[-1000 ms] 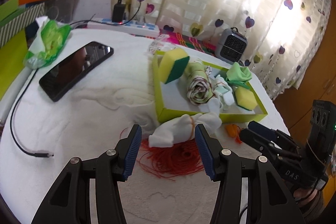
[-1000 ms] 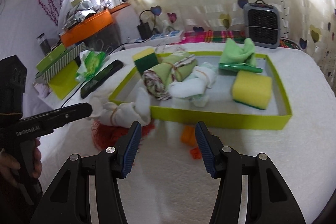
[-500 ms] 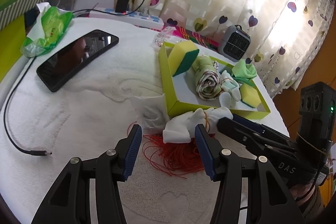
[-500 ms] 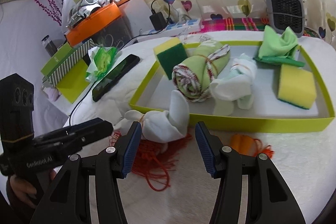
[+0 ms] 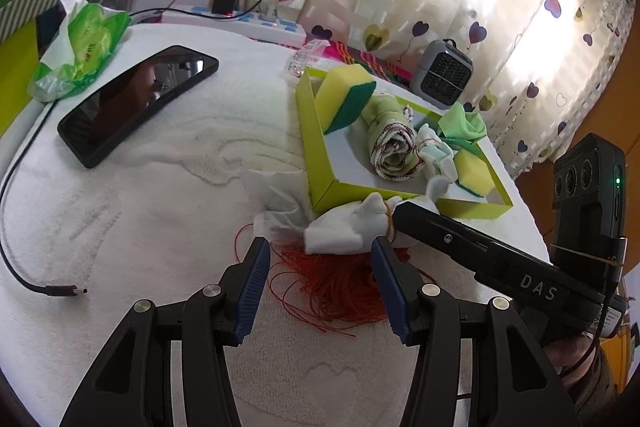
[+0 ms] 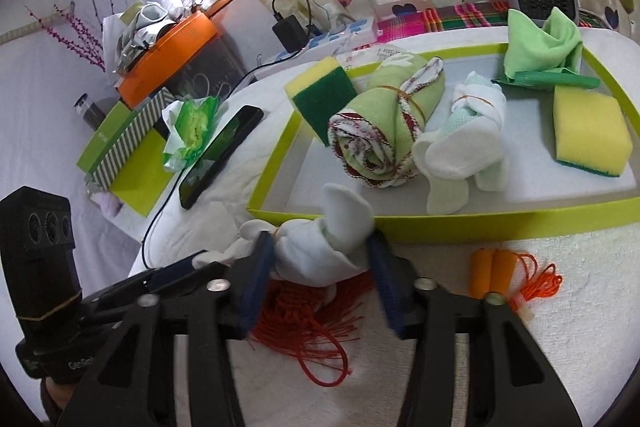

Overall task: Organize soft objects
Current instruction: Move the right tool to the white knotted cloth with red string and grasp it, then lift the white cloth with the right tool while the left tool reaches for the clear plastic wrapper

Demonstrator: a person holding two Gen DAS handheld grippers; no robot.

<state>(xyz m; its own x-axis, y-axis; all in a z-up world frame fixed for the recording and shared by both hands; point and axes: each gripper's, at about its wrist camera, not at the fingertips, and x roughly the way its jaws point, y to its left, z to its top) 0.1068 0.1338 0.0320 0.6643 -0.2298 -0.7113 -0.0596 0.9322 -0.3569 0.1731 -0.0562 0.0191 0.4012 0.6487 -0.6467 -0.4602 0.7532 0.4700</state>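
Observation:
A white sock bundle (image 6: 320,251) tied with a rubber band lies on the white towel just outside the lime-green tray (image 6: 500,223), on top of a red tassel (image 6: 308,315). My right gripper (image 6: 318,259) is open with its fingers on either side of the bundle. My left gripper (image 5: 320,255) is open and empty, just short of the same bundle (image 5: 344,227) and over the tassel (image 5: 332,287). The tray (image 5: 316,163) holds two yellow sponges, a rolled green cloth (image 6: 384,131), a white sock bundle (image 6: 460,139) and a green cloth (image 6: 540,43).
A black phone (image 5: 136,103), a cable end (image 5: 60,289) and a green tissue pack (image 5: 80,47) lie on the left of the towel. Orange earplugs on a cord (image 6: 492,275) lie in front of the tray. A small grey heater (image 5: 442,71) and a power strip stand behind.
My right gripper has moved forward and left until its fingers stand around the white sock bundle. My left gripper has come closer to the bundle and the tassel.

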